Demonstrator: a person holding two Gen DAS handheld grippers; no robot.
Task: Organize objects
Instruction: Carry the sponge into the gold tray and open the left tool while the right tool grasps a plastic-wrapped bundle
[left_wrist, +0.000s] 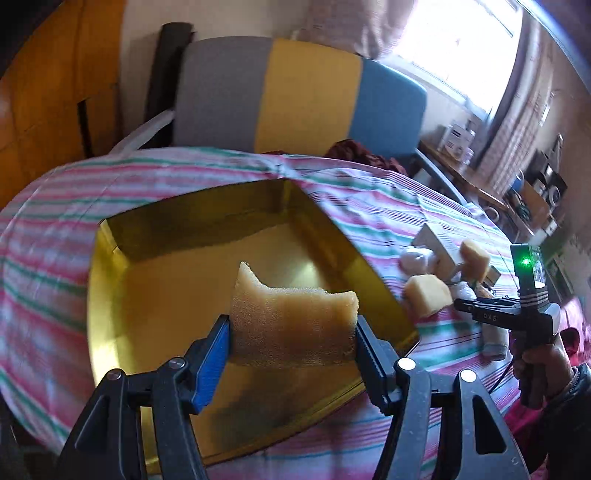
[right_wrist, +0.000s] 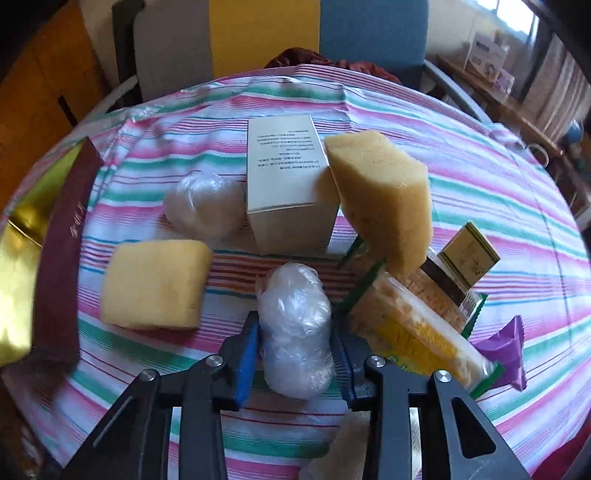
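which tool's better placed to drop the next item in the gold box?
Left. The left tool grips a sponge piece directly over the open gold box. The right tool has only just clamped a plastic-wrapped bundle on the striped cloth.

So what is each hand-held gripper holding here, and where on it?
The left hand-held gripper clamps a foam sponge piece by its two side ends, above the gold tin. The right hand-held gripper grips a clear plastic-wrapped bundle across its lower middle.
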